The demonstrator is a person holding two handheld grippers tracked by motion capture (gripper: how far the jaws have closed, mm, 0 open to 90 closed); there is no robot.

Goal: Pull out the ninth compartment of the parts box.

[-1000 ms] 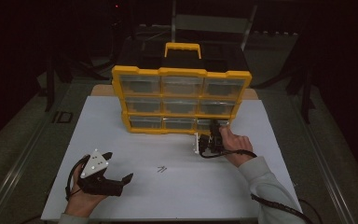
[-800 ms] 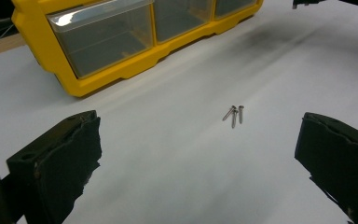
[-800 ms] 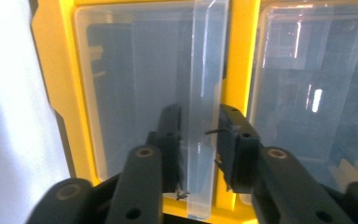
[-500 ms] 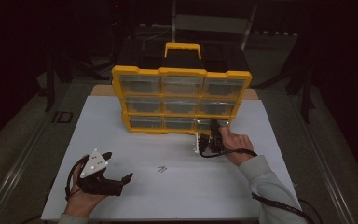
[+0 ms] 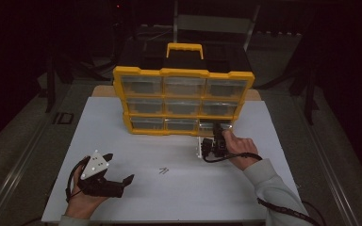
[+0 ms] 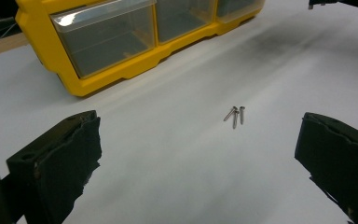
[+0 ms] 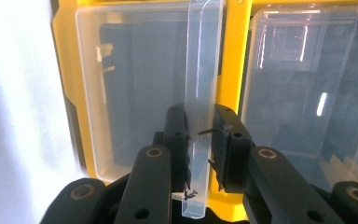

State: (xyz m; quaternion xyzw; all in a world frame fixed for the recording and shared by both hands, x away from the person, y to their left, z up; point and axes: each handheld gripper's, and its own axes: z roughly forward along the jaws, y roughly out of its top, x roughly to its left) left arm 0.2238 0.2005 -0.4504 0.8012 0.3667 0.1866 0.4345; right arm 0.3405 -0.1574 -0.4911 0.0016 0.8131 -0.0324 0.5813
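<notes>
The right gripper (image 7: 200, 154) has its two black jaws closed on the clear plastic handle lip (image 7: 200, 93) of a drawer (image 7: 135, 88), the thin transparent strip standing edge-on between the pads. That drawer is see-through, with a slightly frosted front, and sits in the bottom row at the right end of the yellow organizer (image 5: 184, 101). In the high view the right gripper (image 5: 215, 141) meets the cabinet at its lower right corner, with the person's right hand (image 5: 238, 148) wrapped around it and a grey sleeve trailing back toward the table edge.

The organizer stands upright on the white table (image 5: 264, 188), three rows of three clear drawers framed in yellow, with a yellow carry handle (image 5: 185, 49) on top.

The left gripper (image 5: 109, 176) rests low on the table's near left, well apart from the cabinet, its jaws spread wide with nothing between them. In the left gripper view three small screws (image 6: 234, 114) lie together on the bare white surface ahead of the jaws, between them and the organizer's bottom-left drawer (image 6: 107, 39).
</notes>
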